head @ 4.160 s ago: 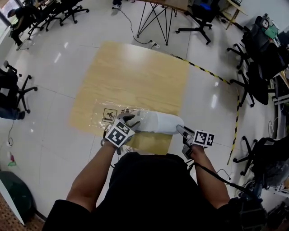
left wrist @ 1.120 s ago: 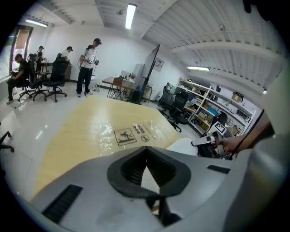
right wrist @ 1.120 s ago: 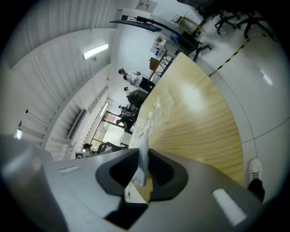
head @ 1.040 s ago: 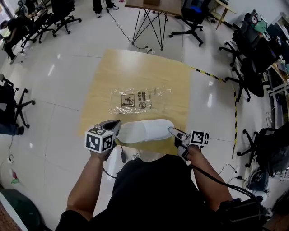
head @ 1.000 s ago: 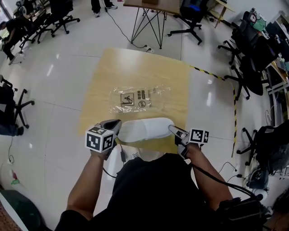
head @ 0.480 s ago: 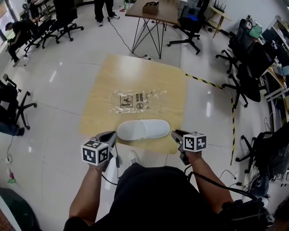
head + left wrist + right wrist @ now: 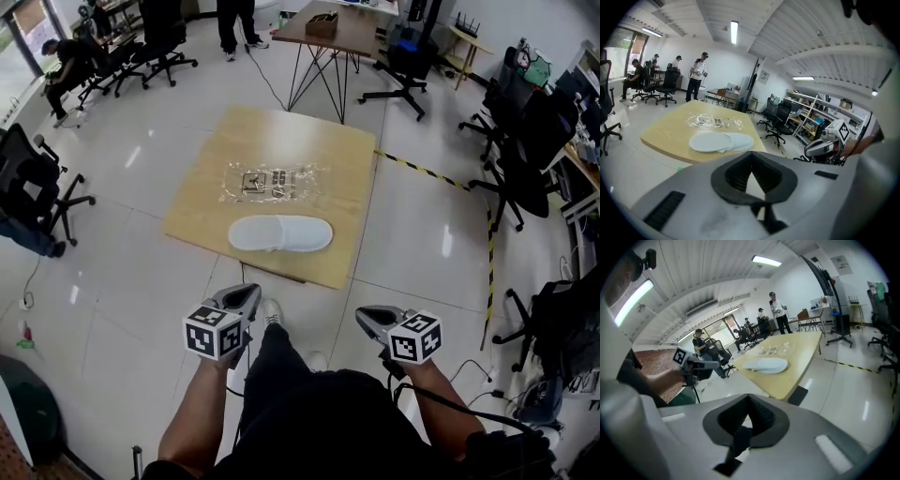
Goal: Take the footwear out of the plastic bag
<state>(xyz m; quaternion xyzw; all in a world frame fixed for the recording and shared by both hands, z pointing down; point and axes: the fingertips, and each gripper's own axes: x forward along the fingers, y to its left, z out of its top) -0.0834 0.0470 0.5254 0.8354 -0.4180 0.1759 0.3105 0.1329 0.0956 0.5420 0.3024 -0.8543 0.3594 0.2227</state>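
A pair of white slippers, stacked, lies flat on the low wooden table near its front edge. Just behind it the clear plastic bag lies flat and empty. Both also show in the left gripper view, the slippers and the bag, and in the right gripper view, the slippers and the bag. My left gripper and right gripper hang over the floor, well short of the table. Both are shut with nothing between their jaws.
Black office chairs line the right side and the far left. A table on black metal legs stands behind the wooden one. Yellow-black tape runs across the white tiled floor. People stand at the back.
Both grippers have drawn back from the table towards my body. The right gripper has left the slippers, which stay on the table. The view now sits higher and farther back.
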